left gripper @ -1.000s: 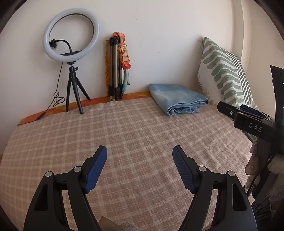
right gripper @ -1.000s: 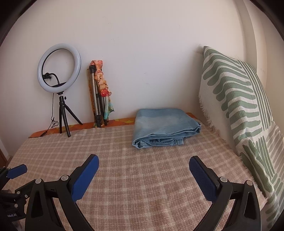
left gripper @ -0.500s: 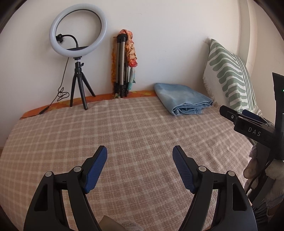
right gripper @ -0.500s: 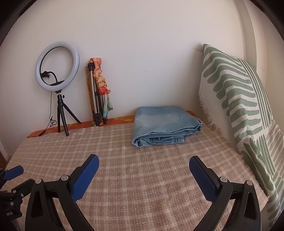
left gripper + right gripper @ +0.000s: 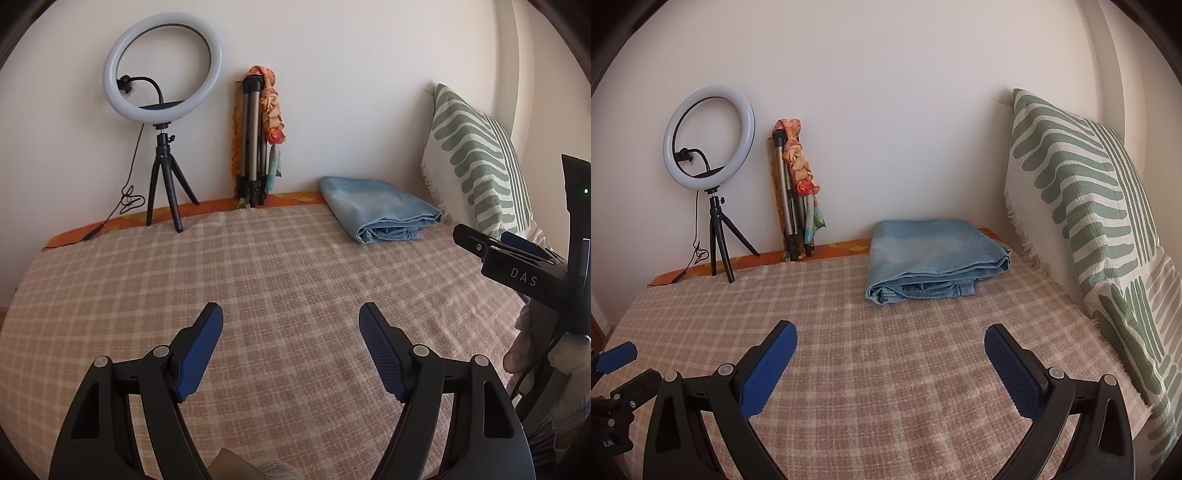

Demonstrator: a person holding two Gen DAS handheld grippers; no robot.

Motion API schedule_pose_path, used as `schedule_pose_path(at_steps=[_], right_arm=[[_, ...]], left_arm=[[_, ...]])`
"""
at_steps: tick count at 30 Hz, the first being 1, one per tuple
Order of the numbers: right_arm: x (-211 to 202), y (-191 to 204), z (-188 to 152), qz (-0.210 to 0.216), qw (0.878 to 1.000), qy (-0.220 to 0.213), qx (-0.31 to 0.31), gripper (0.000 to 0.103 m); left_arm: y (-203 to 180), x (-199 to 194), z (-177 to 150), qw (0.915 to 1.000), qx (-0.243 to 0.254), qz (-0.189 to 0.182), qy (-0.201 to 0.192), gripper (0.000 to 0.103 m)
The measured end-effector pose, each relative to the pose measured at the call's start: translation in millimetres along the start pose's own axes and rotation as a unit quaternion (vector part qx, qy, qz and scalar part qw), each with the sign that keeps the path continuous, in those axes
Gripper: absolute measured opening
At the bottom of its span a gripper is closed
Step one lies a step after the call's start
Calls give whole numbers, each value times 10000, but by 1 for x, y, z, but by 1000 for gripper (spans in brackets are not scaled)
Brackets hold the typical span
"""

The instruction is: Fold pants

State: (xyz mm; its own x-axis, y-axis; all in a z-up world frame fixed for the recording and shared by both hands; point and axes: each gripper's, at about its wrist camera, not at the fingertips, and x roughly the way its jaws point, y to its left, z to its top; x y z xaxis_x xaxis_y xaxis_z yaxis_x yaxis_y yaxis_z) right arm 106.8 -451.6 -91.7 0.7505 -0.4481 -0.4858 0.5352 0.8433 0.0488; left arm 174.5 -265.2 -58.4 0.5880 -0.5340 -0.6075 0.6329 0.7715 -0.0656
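Light blue denim pants (image 5: 378, 208) (image 5: 934, 260) lie folded in a compact stack at the far side of the checked blanket (image 5: 280, 280) (image 5: 894, 343), near the wall and beside the pillow. My left gripper (image 5: 291, 319) hovers open over the blanket's near middle, nothing between its blue pads. My right gripper (image 5: 891, 341) is also open and empty, well short of the pants. The right gripper's body shows at the right edge of the left wrist view, and a part of the left gripper at the left edge of the right wrist view.
A ring light on a small tripod (image 5: 162, 110) (image 5: 709, 147) and a folded tripod with a scarf (image 5: 258, 136) (image 5: 796, 192) stand against the back wall. A green-and-white patterned pillow (image 5: 476, 162) (image 5: 1086, 206) leans at the right.
The left wrist view has rolled slightly, so the ring light and pants sit further right and more level. Both grippers stay open and in place; the pants have not moved.
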Motion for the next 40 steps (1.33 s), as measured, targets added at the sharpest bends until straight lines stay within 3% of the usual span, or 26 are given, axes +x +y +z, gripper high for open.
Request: schedule_pose_path(at_steps=[40], right_arm=[[-1,2,-2,55,9999,98,-26,103]], left_arm=[[-7,-5,1,10000,-47,30,-31,76]])
